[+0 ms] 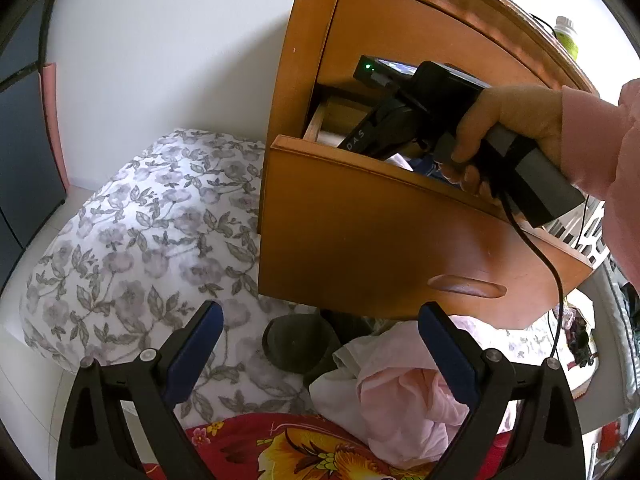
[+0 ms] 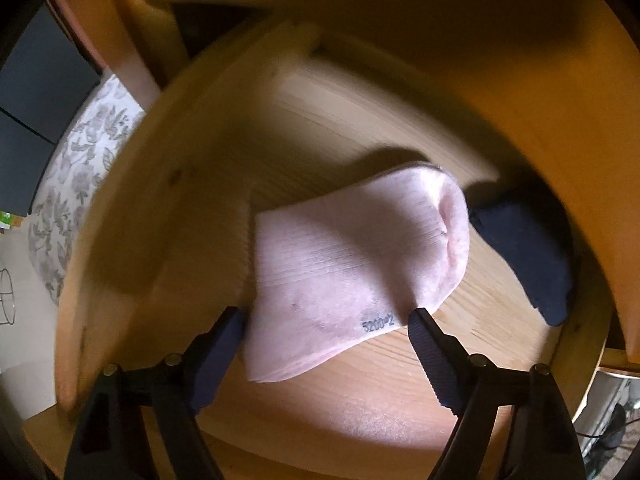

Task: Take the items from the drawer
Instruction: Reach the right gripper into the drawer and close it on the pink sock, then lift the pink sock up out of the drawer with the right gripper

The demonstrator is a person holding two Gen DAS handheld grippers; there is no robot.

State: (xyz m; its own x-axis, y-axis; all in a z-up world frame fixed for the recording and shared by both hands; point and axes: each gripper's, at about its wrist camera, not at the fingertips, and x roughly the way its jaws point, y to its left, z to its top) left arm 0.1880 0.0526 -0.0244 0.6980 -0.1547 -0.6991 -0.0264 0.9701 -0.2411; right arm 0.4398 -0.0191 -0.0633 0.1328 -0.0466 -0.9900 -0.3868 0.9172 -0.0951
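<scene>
Drawer (image 1: pixel 360 240), wooden, pulled out from a bedside cabinet (image 1: pixel 400 32); contents two: a pink sock (image 2: pixel 344 272) lying flat on the drawer floor (image 2: pixel 360 408), and a dark blue sock (image 2: pixel 524 256) just beside it, against the right-hand wall. My right hand-held gripper (image 2: pixel 326 316) points down into the drawer, jaws wide and straddling the pink sock's lower end; the pads are at its edges, but I judge they have not yet clamped the cloth. Straddling the narrow end makes sense: the sock lies flat, so the cloth must be bunched between the pads to lift. The dark sock sits apart from the jaws and waits its turn. In the left view my right hand (image 1: pixel 508 128) grips the tool's handle above the drawer front, its cable (image 1: pixel 556 280) hanging down. My left hand-held gripper (image 1: pixel 320 312) is wide open and empty, held outside and below the drawer front, clear of the work. Beneath it, a pale pink garment (image 1: pixel 404 396) and a dark round item (image 1: pixel 296 344) lie on the bed, likely removals. Bedding: grey floral pillow (image 1: pixel 140 248), red flowered cover (image 1: pixel 304 448). Room: white wall (image 1: pixel 180 40); a bottle (image 1: pixel 566 34) on the cabinet top.
</scene>
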